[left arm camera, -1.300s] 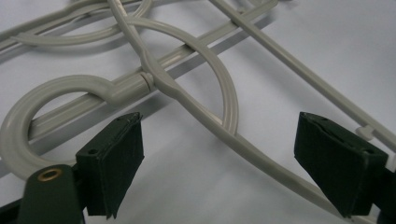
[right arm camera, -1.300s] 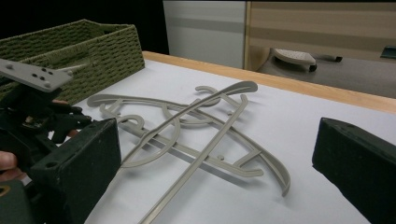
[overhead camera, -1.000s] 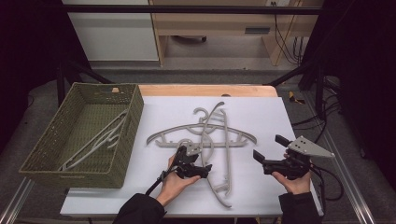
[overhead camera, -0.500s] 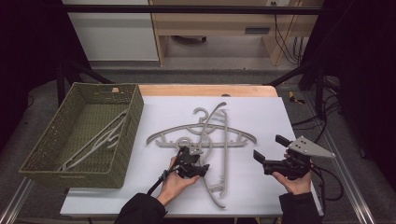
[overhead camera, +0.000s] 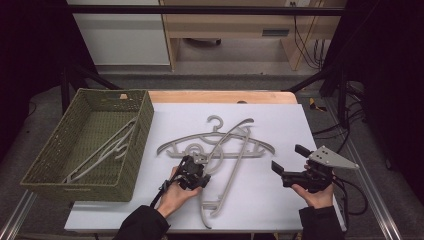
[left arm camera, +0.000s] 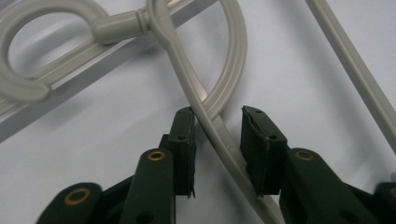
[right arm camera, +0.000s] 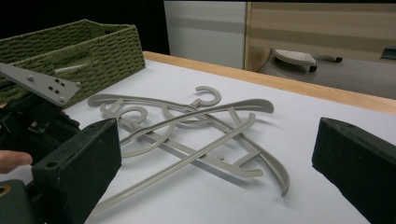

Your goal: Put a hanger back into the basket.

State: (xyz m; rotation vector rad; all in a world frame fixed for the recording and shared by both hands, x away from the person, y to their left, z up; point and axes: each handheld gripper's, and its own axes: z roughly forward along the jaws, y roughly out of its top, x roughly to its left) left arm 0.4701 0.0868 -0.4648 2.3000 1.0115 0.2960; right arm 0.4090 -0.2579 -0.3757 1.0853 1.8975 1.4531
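- White sheeting covers the tabletop (overhead camera: pixel 280 125) in the high view, with a wooden edge at the far side and dark floor around it.
- A green woven basket (overhead camera: pixel 55 165) stands at the tabletop's left end with one grey hanger (overhead camera: pixel 102 150) lying inside it.
- Two more grey hangers lie crossed near the middle: the flat hanger (overhead camera: pixel 175 144) and the slanted hanger (overhead camera: pixel 235 165) laid over it.
- The left gripper (overhead camera: pixel 194 172) sits at the hook end of the slanted hanger; the right gripper (overhead camera: pixel 289 162) hovers well apart to the right.
- In the left gripper view, the jaws have just been closing, and the slanted hanger's arm (left arm camera: pixel 219 135) runs between them. The left pad touches it and a gap shows at the right pad, so it is not yet pinched.
- In the right gripper view, the jaws stand spread wide with nothing between them, facing the crossed hangers (right arm camera: pixel 196 135) and the basket (right arm camera: pixel 93 42) beyond.
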